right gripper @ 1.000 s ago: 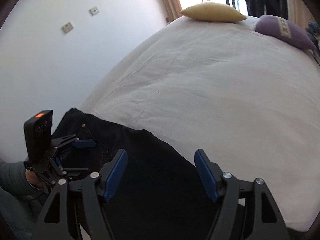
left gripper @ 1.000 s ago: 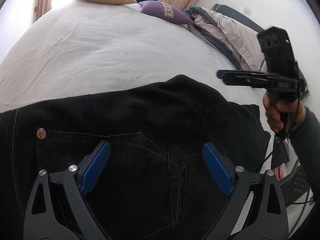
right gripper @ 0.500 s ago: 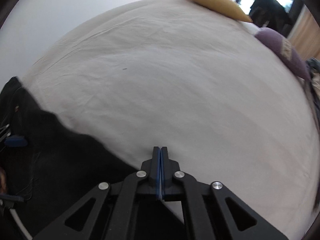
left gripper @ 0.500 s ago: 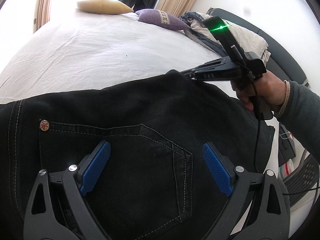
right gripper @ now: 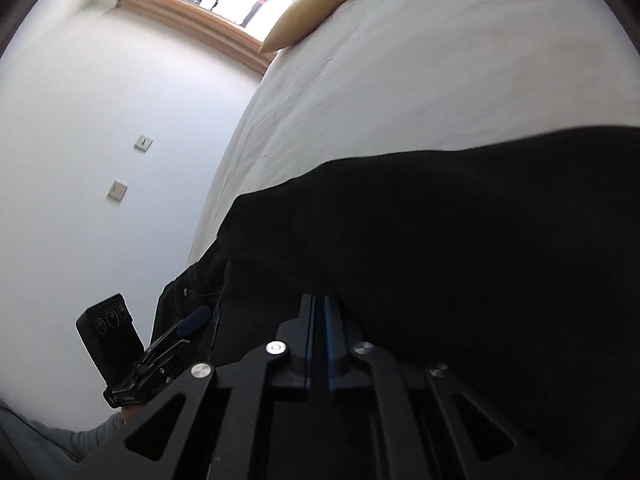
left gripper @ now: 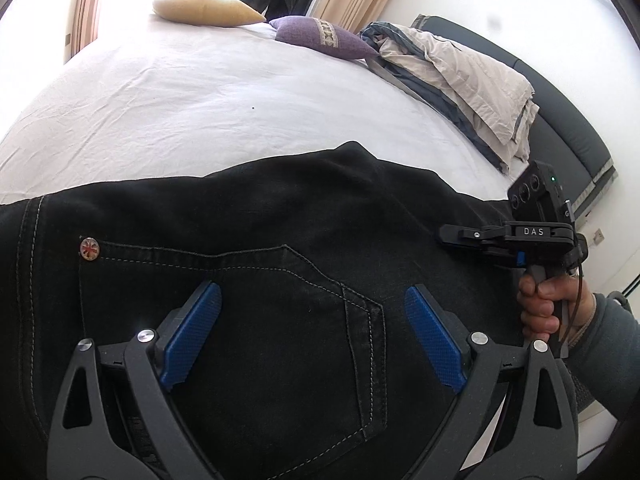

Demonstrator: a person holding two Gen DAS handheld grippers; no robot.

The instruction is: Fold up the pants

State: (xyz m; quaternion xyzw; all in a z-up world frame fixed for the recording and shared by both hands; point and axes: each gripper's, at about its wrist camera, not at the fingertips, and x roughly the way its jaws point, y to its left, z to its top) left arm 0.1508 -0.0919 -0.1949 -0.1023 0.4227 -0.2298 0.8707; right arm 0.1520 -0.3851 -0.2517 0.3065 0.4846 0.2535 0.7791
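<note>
- While lying flat on the white bed sheet (left gripper: 200,100), fills the 6 o'clock half of the left wrist view: black jeans (left gripper: 300,216), seat side up.
- Back pocket (left gripper: 288,340) facing up, outlined in light stitching, with a round metal rivet (left gripper: 89,249) at its 10 o'clock corner.
- Left gripper (left gripper: 312,300): jaws wide apart, nothing clamped. Positioned over the back pocket, blue pads (left gripper: 192,332) to either side of the pocket's middle. Contact with the denim cannot be determined.
- Right gripper (left gripper: 444,236): enters the left wrist view at 3 o'clock, lying nearly level, tip over the jeans' 3 o'clock edge. Held by a hand (left gripper: 540,308) wrapped around the grip below it, grey sleeve (left gripper: 608,344) behind.
- In the right wrist view: jaws drawn together, blue pads nearly touching, directly above dark denim. Closed. Whether any cloth is pinched between the pads cannot be told.
- At 12 o'clock on the bed: yellow pillow (left gripper: 204,10), with a purple cushion (left gripper: 320,36) just beside it toward 1 o'clock.
- At 2 o'clock: folded beige duvet (left gripper: 460,68), resting at the bed's edge, well apart from the jeans.
</note>
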